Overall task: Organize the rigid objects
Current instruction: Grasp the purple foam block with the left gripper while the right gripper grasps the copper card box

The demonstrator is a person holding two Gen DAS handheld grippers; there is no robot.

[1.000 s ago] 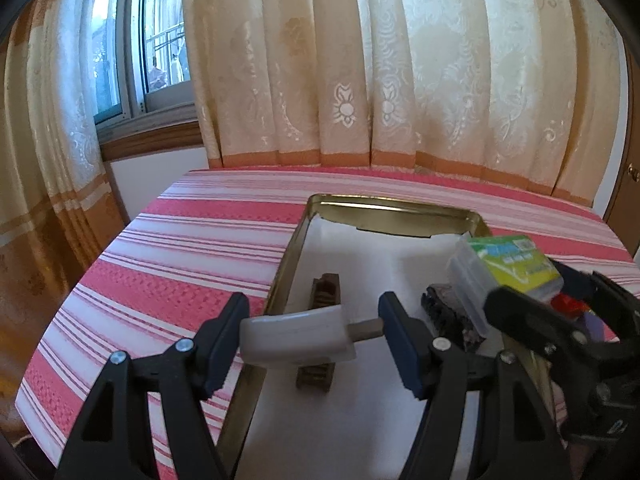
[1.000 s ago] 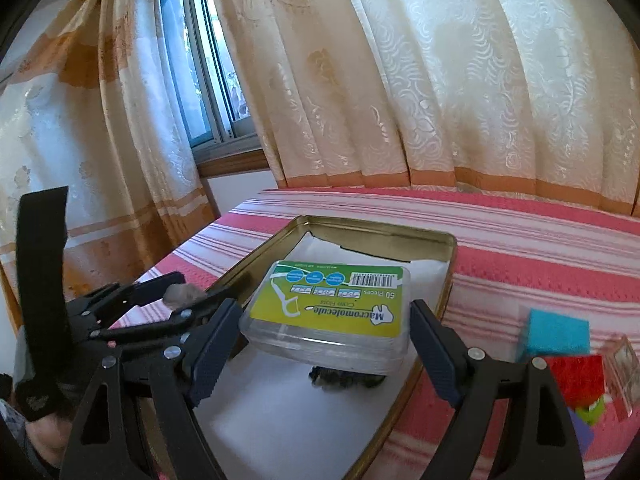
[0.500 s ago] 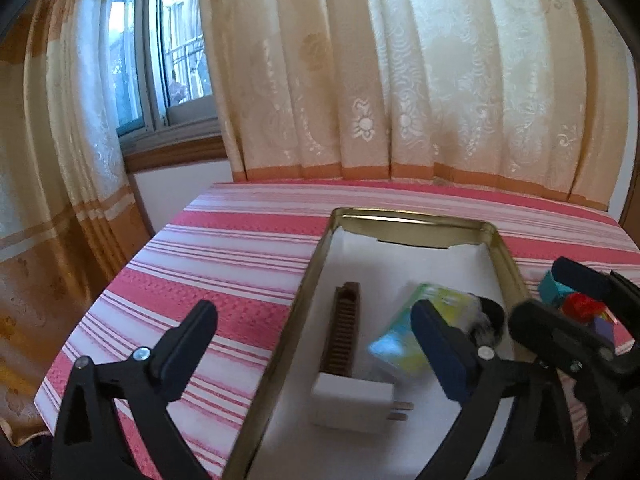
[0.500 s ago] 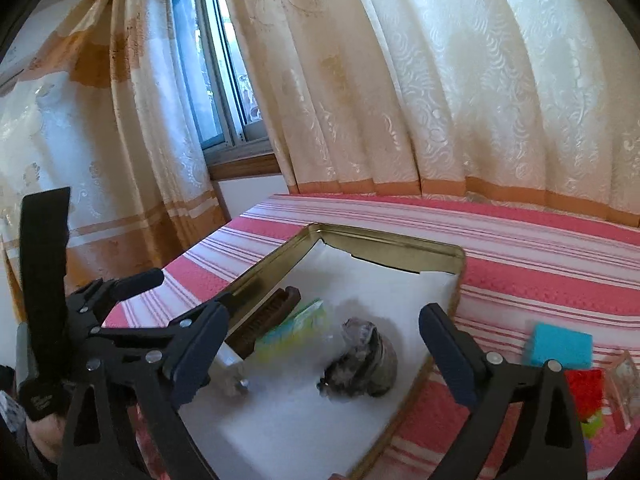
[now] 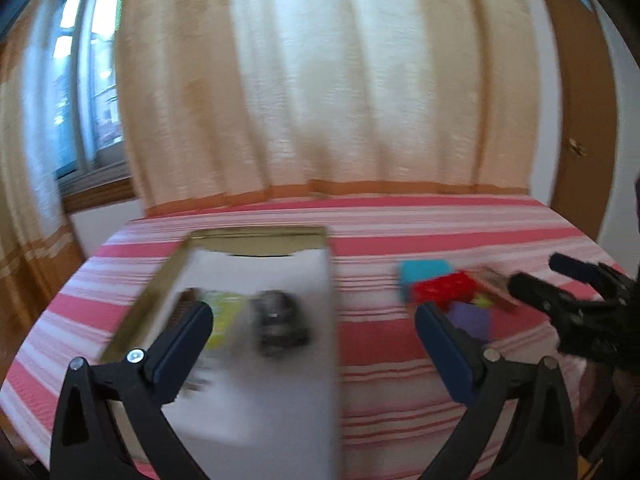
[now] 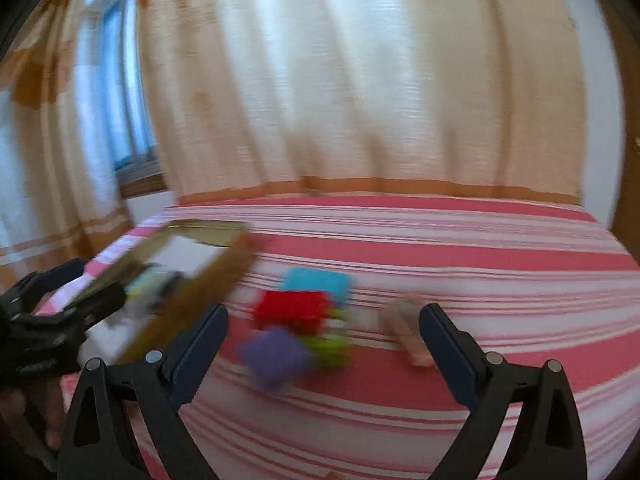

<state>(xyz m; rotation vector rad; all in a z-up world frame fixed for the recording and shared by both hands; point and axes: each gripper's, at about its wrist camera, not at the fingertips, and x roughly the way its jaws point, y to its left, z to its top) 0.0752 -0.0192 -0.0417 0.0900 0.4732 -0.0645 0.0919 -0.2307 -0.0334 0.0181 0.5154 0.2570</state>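
Both views are motion-blurred. A gold metal tray (image 5: 256, 238) lined with white paper lies on the striped tablecloth; inside it lie a green-labelled plastic box (image 5: 224, 316) and a dark round object (image 5: 278, 320). To its right lies a cluster of blocks: blue (image 6: 316, 282), red (image 6: 292, 310), purple (image 6: 274, 354), green (image 6: 328, 350). A pale clear piece (image 6: 406, 332) lies beside them. My left gripper (image 5: 314, 344) is open and empty above the tray's right edge. My right gripper (image 6: 322, 344) is open and empty above the blocks.
The tray also shows at the left of the right wrist view (image 6: 224, 272). The red-and-white striped tablecloth (image 6: 480, 256) runs back to cream curtains (image 5: 340, 80). A window (image 5: 84, 92) is at the left and a wooden door (image 5: 576, 128) at the right.
Both grippers opened, releasing the white plug adapter and the green-labelled box into the tray. Both have since swung right, toward the coloured blocks.
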